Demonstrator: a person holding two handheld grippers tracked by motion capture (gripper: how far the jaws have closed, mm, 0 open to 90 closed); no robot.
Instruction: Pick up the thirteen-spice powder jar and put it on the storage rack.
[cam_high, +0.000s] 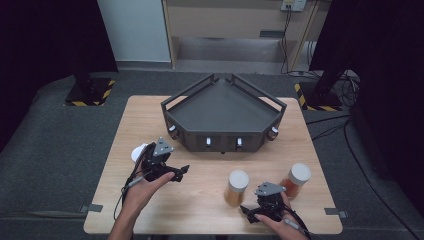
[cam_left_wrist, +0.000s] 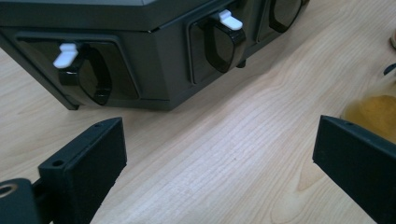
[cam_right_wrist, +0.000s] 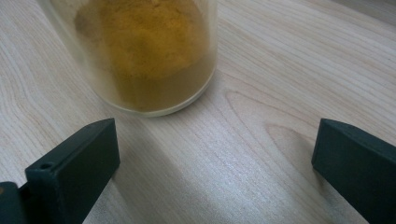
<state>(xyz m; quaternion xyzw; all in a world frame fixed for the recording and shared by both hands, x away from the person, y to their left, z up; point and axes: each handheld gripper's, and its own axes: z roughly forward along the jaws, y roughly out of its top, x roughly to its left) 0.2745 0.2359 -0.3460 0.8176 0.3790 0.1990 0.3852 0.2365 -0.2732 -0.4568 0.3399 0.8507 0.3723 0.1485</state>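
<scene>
At centre frame, a dark angular tray (cam_high: 222, 107) on a pale wooden table (cam_high: 145, 117), white-tabbed latches (cam_high: 208, 142) along its front. Upper left and upper right, yellow-black striped stand bases (cam_high: 90, 94) on grey carpet (cam_high: 55, 145); cables (cam_high: 345, 82) at right.

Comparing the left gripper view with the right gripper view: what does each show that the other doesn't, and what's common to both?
Left gripper view alone: the dark rack's front wall, with two black dispensers topped by white levers.

Right gripper view alone: the jar's base standing on the table, its yellow powder seen close up, just ahead of the left jaw.

Both: a pair of black tongs wide open, left and right, gripping nothing, over the light wooden table. Yellow also shows at the left gripper view's right edge, probably the same jar.
</scene>
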